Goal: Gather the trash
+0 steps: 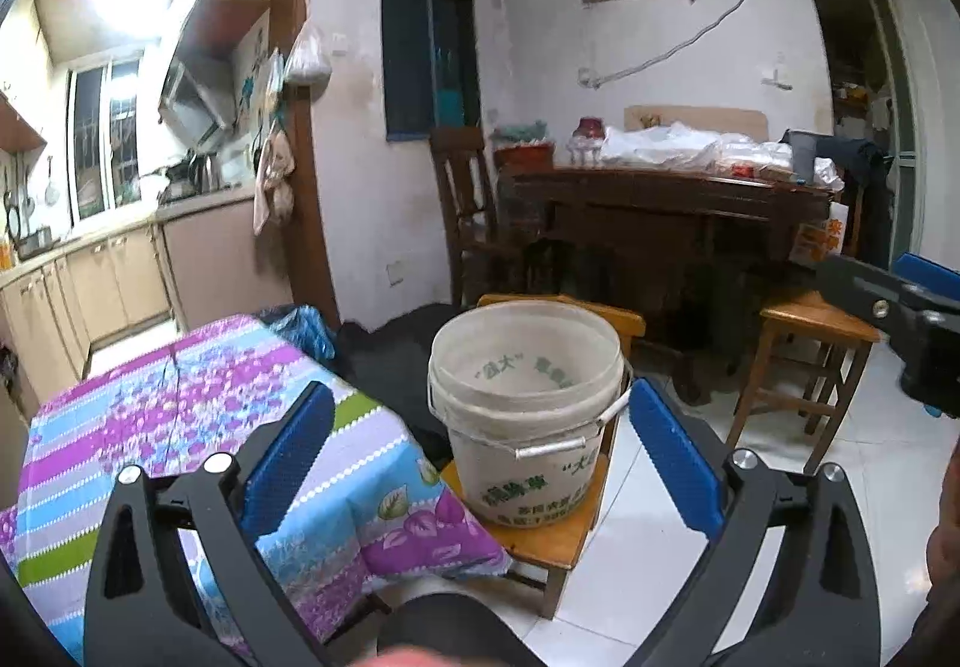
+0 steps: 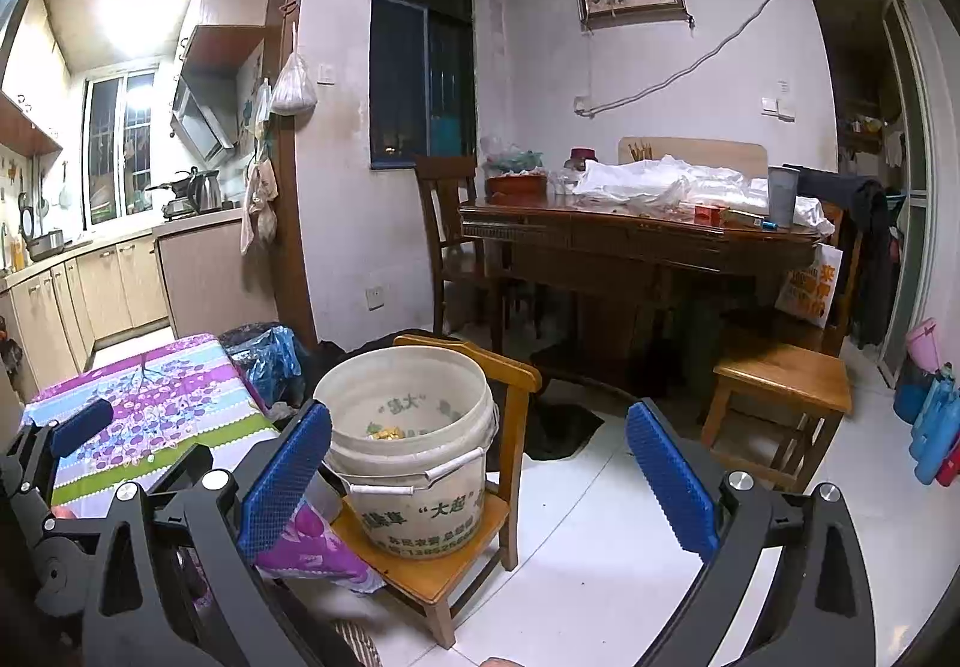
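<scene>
A worn white plastic bucket (image 1: 528,409) with green lettering and a wire handle stands on a small wooden chair (image 1: 540,538). In the right wrist view the same bucket (image 2: 414,451) holds a few yellow scraps (image 2: 387,433) at its bottom. My left gripper (image 1: 480,457) is open, its blue pads either side of the bucket, well short of it and holding nothing. My right gripper (image 2: 477,463) is open too and holds nothing; the bucket sits just inside its left pad. The left gripper (image 2: 78,427) shows at the left edge of the right wrist view, over the table.
A low table with a purple, blue and green flowered cloth (image 1: 180,427) stands left of the bucket. A blue plastic bag (image 2: 270,358) lies behind it. A wooden stool (image 2: 780,391), a dark dining table (image 2: 636,247) with bags, and white tiled floor (image 2: 600,535) lie to the right.
</scene>
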A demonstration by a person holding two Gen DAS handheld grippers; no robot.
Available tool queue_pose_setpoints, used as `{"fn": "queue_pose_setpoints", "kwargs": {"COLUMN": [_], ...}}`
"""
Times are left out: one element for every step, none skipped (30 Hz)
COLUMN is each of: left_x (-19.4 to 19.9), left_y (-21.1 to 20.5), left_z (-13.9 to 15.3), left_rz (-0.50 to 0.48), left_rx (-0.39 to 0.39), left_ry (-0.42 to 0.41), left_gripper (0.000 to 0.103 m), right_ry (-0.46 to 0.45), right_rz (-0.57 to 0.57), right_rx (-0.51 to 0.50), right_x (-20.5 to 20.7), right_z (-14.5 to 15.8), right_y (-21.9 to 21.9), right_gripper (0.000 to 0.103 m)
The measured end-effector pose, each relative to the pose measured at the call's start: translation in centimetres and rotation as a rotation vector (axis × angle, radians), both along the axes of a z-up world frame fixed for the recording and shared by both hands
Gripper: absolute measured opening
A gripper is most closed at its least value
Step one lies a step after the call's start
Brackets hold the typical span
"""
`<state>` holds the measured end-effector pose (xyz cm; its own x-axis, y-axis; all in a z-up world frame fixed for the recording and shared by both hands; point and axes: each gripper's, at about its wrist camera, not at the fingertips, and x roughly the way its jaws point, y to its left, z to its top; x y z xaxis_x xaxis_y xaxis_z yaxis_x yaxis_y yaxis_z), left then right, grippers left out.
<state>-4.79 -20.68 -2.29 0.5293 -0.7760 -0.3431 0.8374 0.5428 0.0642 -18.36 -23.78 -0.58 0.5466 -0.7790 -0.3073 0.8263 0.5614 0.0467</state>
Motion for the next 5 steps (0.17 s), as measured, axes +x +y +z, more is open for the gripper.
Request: {"fn": "queue_pose_setpoints", "kwargs": {"left_x": [0.02,0.07,0.08,0.13,0.18], "left_y": [-0.07,-0.05,0.03,0.06,0.09], "left_z": [0.0,0.0,-0.02,-0.02,-0.02], "left_rz": [-0.001,0.002,0.007,0.011,0.015], "left_rx": [0.003,0.005,0.003,0.002,0.001], "left_ry": [0.006,0.011,0.013,0.017,0.021], "left_gripper": [0.095,0.095,0.095,0.095,0.095], "right_ry": [-0.001,0.001,0.001,0.001,0.001], "right_rz": [0.0,0.0,0.001,0.002,0.002], "right_rx": [0.0,0.0,0.0,0.001,0.001], "right_x": [0.04,-0.01,-0.01,0.03,0.0], "right_z": [-0.05,-0.02,-0.02,-0.06,-0.06], "right_y": [-0.05,-0.02,-0.03,-0.09,-0.04], "right_gripper": [0.098,0.098,0.098,0.098,0.098]}}
